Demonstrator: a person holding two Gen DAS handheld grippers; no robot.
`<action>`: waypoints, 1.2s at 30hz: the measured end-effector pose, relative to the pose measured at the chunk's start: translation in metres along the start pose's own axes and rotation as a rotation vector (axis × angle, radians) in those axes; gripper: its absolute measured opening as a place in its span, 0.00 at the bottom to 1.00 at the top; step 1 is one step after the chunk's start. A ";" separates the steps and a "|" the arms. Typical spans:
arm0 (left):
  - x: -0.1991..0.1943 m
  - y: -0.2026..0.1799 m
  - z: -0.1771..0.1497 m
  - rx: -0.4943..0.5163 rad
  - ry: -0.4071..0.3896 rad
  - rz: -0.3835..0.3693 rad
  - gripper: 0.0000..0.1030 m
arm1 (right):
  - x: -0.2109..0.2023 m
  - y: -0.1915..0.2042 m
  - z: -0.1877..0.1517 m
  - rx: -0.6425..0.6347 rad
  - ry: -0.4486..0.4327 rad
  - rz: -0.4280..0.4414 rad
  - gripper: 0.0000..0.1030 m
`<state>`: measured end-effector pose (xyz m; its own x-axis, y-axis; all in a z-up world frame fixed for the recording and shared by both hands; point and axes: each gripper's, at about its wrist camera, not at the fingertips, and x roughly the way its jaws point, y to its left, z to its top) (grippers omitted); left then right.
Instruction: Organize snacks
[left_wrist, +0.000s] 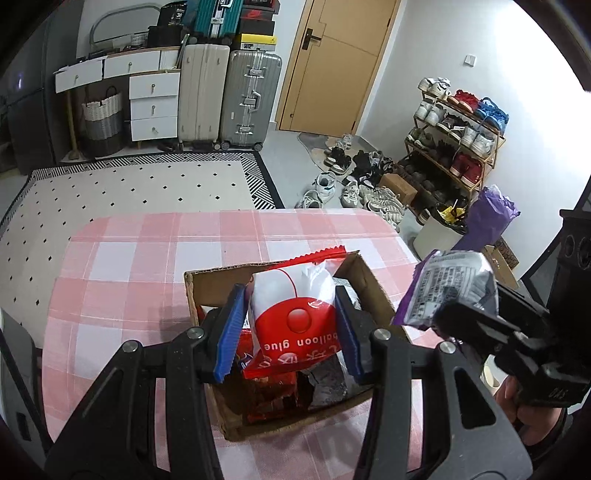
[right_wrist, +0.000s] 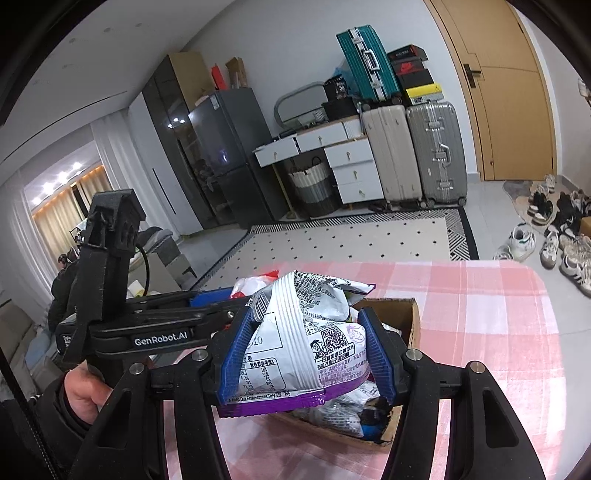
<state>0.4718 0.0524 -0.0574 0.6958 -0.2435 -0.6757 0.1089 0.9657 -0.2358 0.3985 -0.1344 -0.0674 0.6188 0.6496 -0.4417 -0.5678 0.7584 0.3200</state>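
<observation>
Several packets already lie in the brown cardboard box (left_wrist: 373, 284). The left hand-held gripper (left_wrist: 291, 328) pinches a red-and-white packet (left_wrist: 295, 317) above it; the right hand-held gripper (right_wrist: 306, 350) pinches a white-and-purple packet (right_wrist: 306, 332), both yet to drop.

The walls are white. A brown wooden door (left_wrist: 334, 62) is shut. Two tall suitcases, one cream (left_wrist: 201, 92) and one silver (left_wrist: 249, 99), stand beside a white chest of drawers (left_wrist: 153, 105). A pale rug with small black dots (left_wrist: 122, 192) covers the floor. Many shoes fill a low rack (left_wrist: 458, 144). A dark fridge (right_wrist: 225, 155) stands near curtains.
</observation>
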 end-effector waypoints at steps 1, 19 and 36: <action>0.005 0.001 0.000 -0.004 0.004 -0.007 0.42 | 0.004 -0.003 -0.001 0.002 0.004 -0.002 0.57; 0.071 0.015 -0.021 0.025 0.051 0.047 0.79 | 0.056 -0.044 -0.024 0.014 0.032 -0.075 0.84; -0.023 0.006 -0.054 0.055 -0.071 0.082 0.82 | -0.013 -0.009 -0.017 -0.049 -0.066 -0.087 0.93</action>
<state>0.4178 0.0585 -0.0805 0.7523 -0.1587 -0.6395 0.0872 0.9860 -0.1421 0.3865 -0.1502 -0.0787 0.7003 0.5847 -0.4096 -0.5351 0.8097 0.2409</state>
